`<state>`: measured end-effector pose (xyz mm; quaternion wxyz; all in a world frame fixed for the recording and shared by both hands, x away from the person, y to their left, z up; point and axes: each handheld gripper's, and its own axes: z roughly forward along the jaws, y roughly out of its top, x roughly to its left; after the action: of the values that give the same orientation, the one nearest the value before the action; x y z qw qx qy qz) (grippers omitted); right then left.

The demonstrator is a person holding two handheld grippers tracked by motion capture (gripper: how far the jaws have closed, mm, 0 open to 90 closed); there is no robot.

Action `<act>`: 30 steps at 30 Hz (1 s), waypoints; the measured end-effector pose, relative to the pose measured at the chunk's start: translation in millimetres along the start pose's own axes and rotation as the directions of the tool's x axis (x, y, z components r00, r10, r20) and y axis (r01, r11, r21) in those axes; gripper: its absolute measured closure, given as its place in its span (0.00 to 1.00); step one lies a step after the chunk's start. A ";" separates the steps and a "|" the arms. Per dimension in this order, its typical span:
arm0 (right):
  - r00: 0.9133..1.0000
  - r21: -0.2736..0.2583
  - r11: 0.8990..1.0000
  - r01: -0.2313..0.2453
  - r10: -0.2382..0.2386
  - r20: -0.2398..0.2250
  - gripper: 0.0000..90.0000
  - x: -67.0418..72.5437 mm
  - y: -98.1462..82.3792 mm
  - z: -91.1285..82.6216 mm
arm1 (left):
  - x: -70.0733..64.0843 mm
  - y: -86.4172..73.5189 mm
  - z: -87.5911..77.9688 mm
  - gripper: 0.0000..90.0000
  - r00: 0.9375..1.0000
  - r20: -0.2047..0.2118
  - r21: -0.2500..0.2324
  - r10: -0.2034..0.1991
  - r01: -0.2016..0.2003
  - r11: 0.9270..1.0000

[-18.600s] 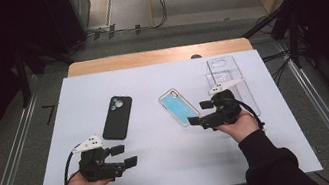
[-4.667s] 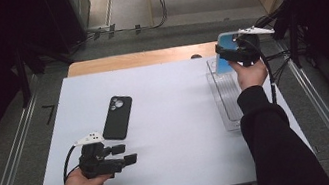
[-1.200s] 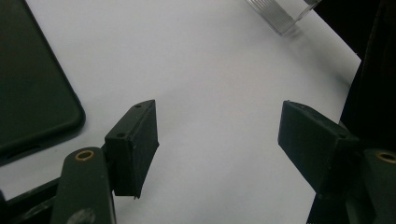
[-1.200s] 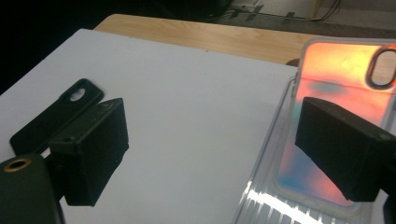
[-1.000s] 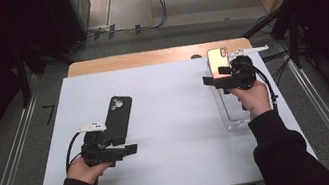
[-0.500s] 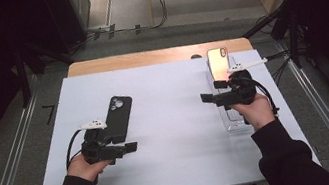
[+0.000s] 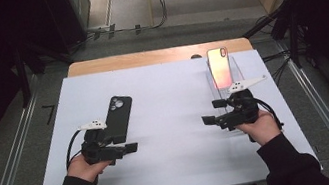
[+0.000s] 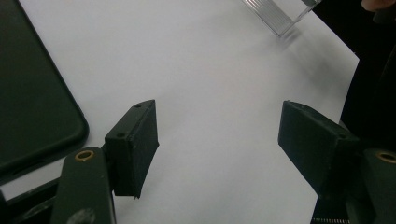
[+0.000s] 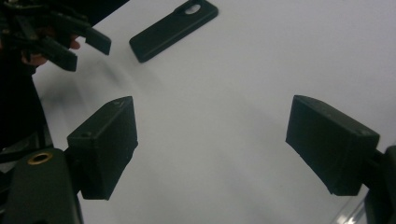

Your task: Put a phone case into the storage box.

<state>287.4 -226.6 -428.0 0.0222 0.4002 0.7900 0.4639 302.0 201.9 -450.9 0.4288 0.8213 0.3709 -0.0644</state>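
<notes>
White sheeting covers the table (image 7: 176,171); the landmark is the black phone (image 7: 117,118), lying flat, camera end toward the far edge, long axis running near-to-far with a slight tilt. Left gripper (image 7: 128,148) sits just beside the phone's near end, jaws apart and empty, pointing across the table. Right gripper (image 7: 209,114), jaws wide and empty, lies well apart to the phone's right, beside the clear stand (image 7: 236,62) propping the pink-backed phone (image 7: 219,67) upright. Left hand (image 7: 84,168) is nearer.
</notes>
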 end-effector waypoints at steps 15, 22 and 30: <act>0.998 0.065 0.997 0.033 -0.029 -0.063 0.17 16.5 -29.8 6.0 | -1.1 -0.9 -1.8 0.32 1.000 -0.001 -0.007 0.000 0.000 1.000; 0.996 0.080 0.996 0.046 -0.040 -0.075 0.17 18.7 -39.5 8.0 | -1.7 -0.2 -3.6 0.32 1.000 -0.012 -0.015 0.000 0.000 1.000; 0.996 0.099 0.993 0.061 -0.055 -0.067 0.17 19.4 -48.3 7.3 | -1.0 3.2 -5.2 0.32 0.998 -0.065 -0.028 -0.011 0.009 1.000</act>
<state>247.7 -220.7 -461.9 -0.0100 0.3627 0.8240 0.4352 302.3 204.1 -445.1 0.4274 0.8150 0.3897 -0.0347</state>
